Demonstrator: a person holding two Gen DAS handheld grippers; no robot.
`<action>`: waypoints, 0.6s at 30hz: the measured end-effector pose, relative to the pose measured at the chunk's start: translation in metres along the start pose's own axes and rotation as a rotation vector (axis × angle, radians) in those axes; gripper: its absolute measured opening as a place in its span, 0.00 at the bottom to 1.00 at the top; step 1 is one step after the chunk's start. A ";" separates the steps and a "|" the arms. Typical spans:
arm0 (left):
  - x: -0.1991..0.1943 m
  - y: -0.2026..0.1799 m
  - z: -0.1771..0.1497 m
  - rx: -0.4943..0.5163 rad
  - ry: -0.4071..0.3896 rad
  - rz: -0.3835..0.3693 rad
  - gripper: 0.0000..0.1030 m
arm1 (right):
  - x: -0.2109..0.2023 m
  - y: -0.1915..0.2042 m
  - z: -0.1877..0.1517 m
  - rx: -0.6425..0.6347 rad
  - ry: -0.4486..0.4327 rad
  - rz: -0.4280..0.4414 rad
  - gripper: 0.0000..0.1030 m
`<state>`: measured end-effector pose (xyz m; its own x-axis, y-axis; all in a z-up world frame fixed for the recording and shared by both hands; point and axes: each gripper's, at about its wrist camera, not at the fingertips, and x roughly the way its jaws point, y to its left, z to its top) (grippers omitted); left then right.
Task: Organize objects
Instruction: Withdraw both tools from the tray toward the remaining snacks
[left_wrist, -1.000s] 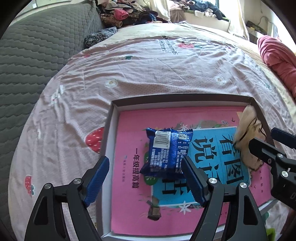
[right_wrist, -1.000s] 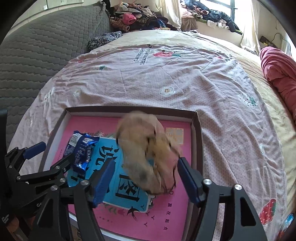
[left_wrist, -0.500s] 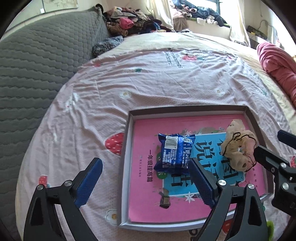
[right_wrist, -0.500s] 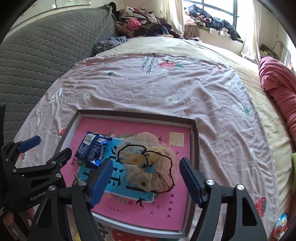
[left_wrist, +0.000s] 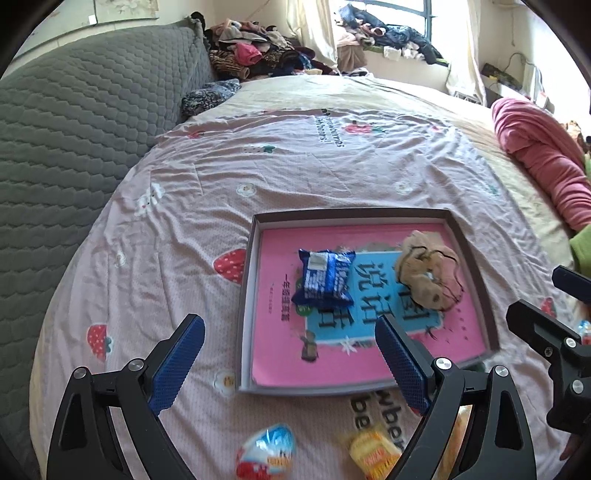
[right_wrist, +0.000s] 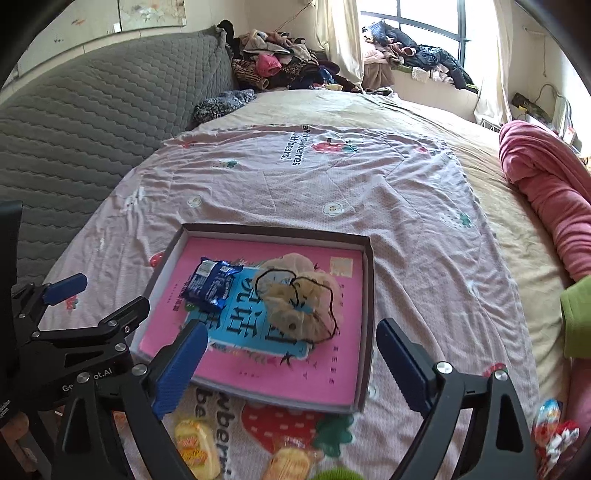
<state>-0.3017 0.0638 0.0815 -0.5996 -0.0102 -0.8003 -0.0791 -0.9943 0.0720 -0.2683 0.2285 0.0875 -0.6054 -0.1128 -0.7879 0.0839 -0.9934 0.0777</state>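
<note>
Where the pink strawberry-print bedsheet (left_wrist: 295, 177) covers the bed, a shallow grey-rimmed cardboard box (left_wrist: 246, 291) lies flat, its floor filled by a pink and blue book cover with large Chinese characters (left_wrist: 369, 314). On that cover lie two things, just beside each other but apart: a crinkled blue foil snack packet (left_wrist: 325, 277) with a white label, towards the box's left side in the left wrist view, and a beige gathered fabric scrunchie with a thin black trim line (left_wrist: 428, 275), lying loose as a puffy ring towards the right side. In the right wrist view the packet (right_wrist: 212, 284) sits left of the scrunchie (right_wrist: 299, 297), which partly covers the blue panel of the book.

On the sheet in front of the box's near rim lie a yellow wrapped snack (left_wrist: 373, 454) and an egg-shaped sweet in blue, white and red foil (left_wrist: 267, 452); both are blurred. A second such foil egg (right_wrist: 550, 413) shows at the right edge of the right wrist view.

Both tools hang above the near edge of the bed, short of the box and pointing towards it. The left gripper (left_wrist: 290, 363) has its blue-padded fingers (left_wrist: 177, 363) spread wide and holds nothing. The right gripper (right_wrist: 291, 369) likewise stands wide apart and empty, with the left tool's black frame visible at its left.
</note>
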 end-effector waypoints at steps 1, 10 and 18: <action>-0.008 0.001 -0.004 -0.004 -0.006 -0.004 0.91 | -0.007 0.000 -0.004 0.000 -0.007 -0.001 0.91; -0.072 0.001 -0.034 0.018 -0.058 -0.021 0.91 | -0.081 0.009 -0.036 -0.026 -0.082 0.000 0.98; -0.122 0.000 -0.061 0.020 -0.089 -0.025 0.91 | -0.136 0.009 -0.061 -0.058 -0.130 -0.023 0.99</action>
<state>-0.1803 0.0584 0.1428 -0.6653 0.0245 -0.7462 -0.1098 -0.9918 0.0654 -0.1367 0.2358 0.1584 -0.7048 -0.0954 -0.7030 0.1121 -0.9934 0.0224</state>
